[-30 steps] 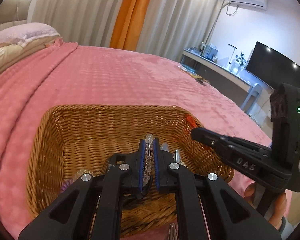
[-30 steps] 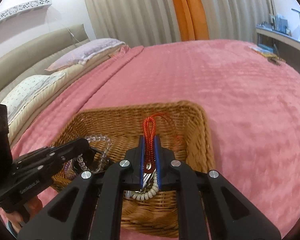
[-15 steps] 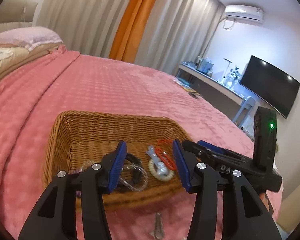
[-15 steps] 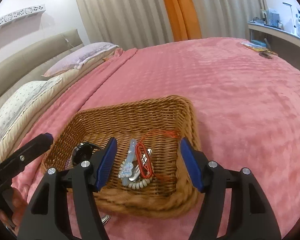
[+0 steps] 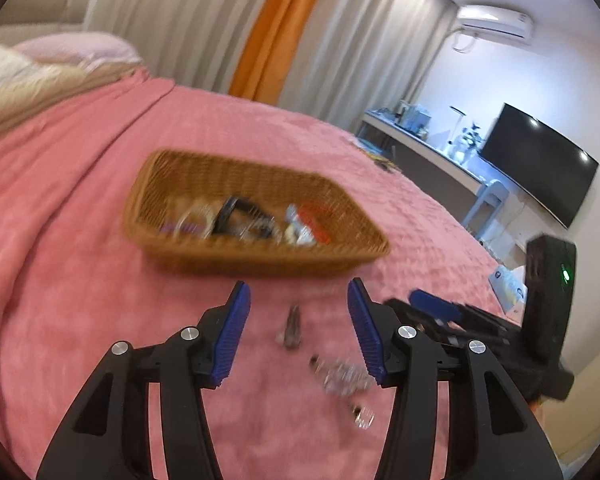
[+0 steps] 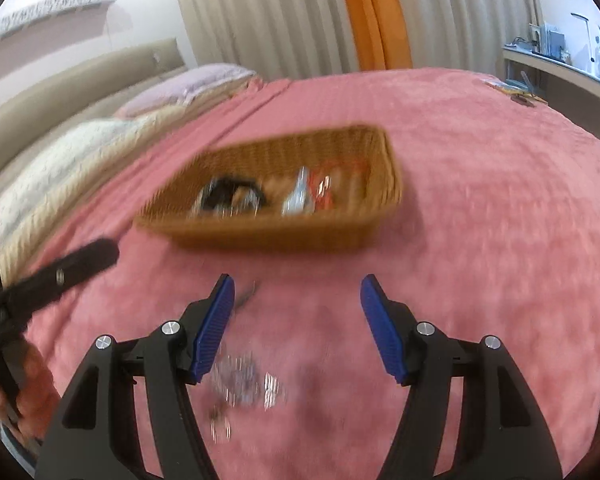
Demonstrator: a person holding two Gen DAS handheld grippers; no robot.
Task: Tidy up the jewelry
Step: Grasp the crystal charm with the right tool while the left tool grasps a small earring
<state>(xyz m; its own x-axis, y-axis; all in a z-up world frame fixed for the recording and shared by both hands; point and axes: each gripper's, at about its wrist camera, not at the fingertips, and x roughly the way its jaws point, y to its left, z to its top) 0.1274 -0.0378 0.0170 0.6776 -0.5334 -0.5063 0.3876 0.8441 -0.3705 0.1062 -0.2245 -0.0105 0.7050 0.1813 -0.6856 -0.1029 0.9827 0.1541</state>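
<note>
Left wrist view: woven wicker basket (image 5: 256, 220), rectangular, sits on the pink quilted bedspread (image 5: 80, 280) at 12 o'clock from the left gripper (image 5: 298, 328). Its ribbed blue pads are apart and opening wider, nothing between them. Basket contents are blurred: a black band, a red cord (image 5: 316, 220), pale beads. Loose silvery jewelry (image 5: 340, 376) on the bedspread at 5 o'clock is smeared and hard to identify.

Right wrist view: right gripper (image 6: 296, 324) spread, empty; basket (image 6: 276, 236) at 12 o'clock; glittery pieces (image 6: 244, 384) low, partly hidden by the left finger.
</note>
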